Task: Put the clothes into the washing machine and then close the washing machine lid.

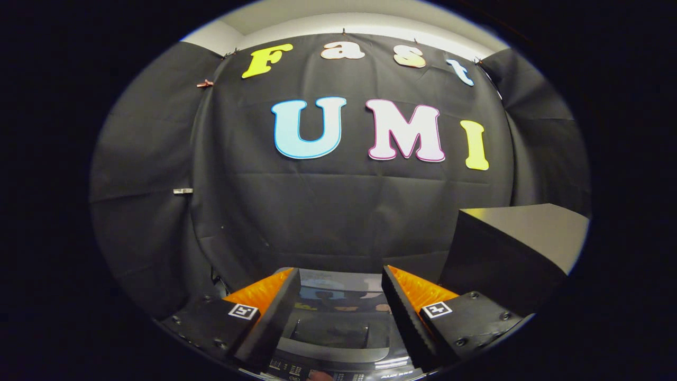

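Washing machine (338, 330) sits low and near, directly under the hand-held gripper (340, 301), its glossy dark lid (338, 296) lying flat and closed, with a recessed handle (330, 333) showing between the fingers. A control panel (317, 370) with small buttons runs along the machine's nearest edge. The hand-held gripper hangs above the lid with its jaws spread wide and nothing between them; the orange-backed black fingers (275, 312) frame the lid on either side. To the right, just beyond the right finger, stands a black box (508, 254) with a pale, lit top. Black cloth wall (317, 211) closes off the far side.
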